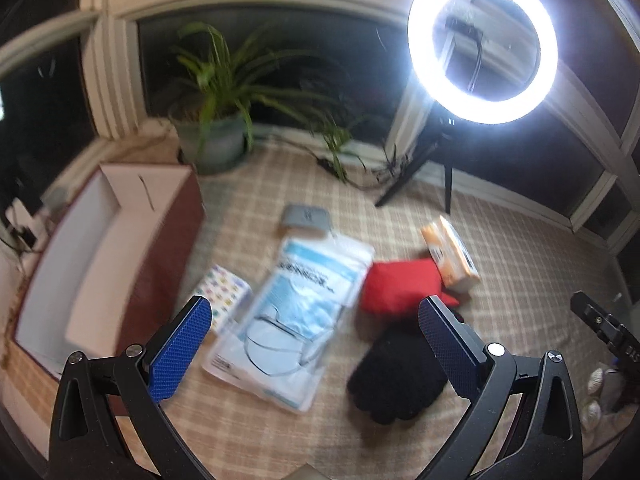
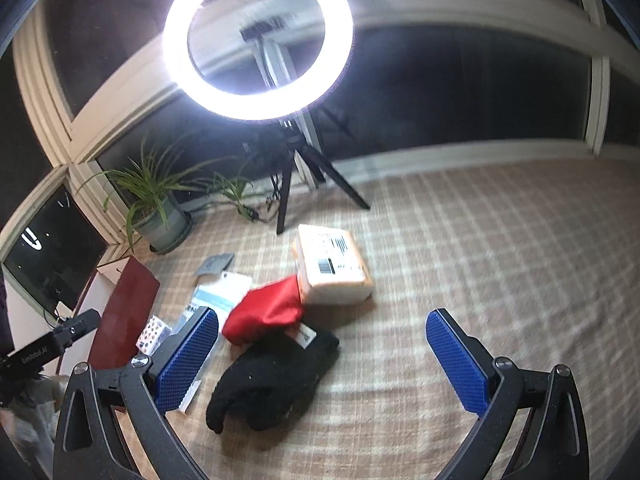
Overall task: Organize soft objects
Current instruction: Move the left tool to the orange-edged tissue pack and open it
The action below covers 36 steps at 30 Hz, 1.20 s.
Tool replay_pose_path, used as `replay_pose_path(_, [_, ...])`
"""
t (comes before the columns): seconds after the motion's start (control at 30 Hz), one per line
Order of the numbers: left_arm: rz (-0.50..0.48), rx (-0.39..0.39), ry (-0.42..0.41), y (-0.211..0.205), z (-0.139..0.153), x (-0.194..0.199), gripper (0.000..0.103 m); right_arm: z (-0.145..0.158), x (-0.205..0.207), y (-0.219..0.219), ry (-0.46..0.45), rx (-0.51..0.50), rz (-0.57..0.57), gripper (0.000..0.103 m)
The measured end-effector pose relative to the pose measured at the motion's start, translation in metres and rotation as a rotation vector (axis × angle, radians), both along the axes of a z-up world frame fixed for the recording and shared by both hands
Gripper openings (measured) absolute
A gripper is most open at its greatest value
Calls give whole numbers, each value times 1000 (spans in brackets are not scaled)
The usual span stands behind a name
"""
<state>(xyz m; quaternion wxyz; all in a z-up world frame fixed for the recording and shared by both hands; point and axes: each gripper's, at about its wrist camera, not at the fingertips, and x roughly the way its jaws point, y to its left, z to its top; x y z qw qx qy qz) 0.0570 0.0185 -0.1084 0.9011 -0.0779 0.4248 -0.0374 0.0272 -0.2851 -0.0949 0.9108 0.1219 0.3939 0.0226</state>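
- Both jaws apart, empty: left hand-held gripper [image 1: 316, 344], right hand-held gripper [image 2: 322, 356].
- Black glove [image 2: 276, 380] lies on checked cloth [image 2: 460, 260], low-left of my right, long axis diagonal.
- I judge right nearer; open box [image 1: 80, 264] sits far left.

A lit ring light [image 1: 482, 42] on a black tripod [image 1: 424, 164] stands on the beige checked cloth [image 2: 480, 260] before dark windows [image 2: 460, 92] with cream frames [image 1: 108, 64]. A potted plant [image 1: 214, 120] stands near the left window corner.
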Motion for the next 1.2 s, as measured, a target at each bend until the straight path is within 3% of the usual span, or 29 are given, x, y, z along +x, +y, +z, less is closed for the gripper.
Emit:
replay_pose_path(0.27, [-100,-68,138,-22,-38,10,102,-41,16,-5,136,93,35,98])
replay_pose_path(0.53, [-146,-67,192,-41,-56,19,102,-73,35,-18,223,171,8,92])
replay_pose_path(0.8, [-167,-48,174,-61,-52,54,101,-74,75,-41,216,194,5,92])
replay_pose_path(1.07, [-231,38,144,-110,-49,90,101,-90,133,-71,253,257,28,92])
replay_pose_path(1.2, [-274,86,146,-139,-56,105,95,-107,159,-82,294,324,42,92])
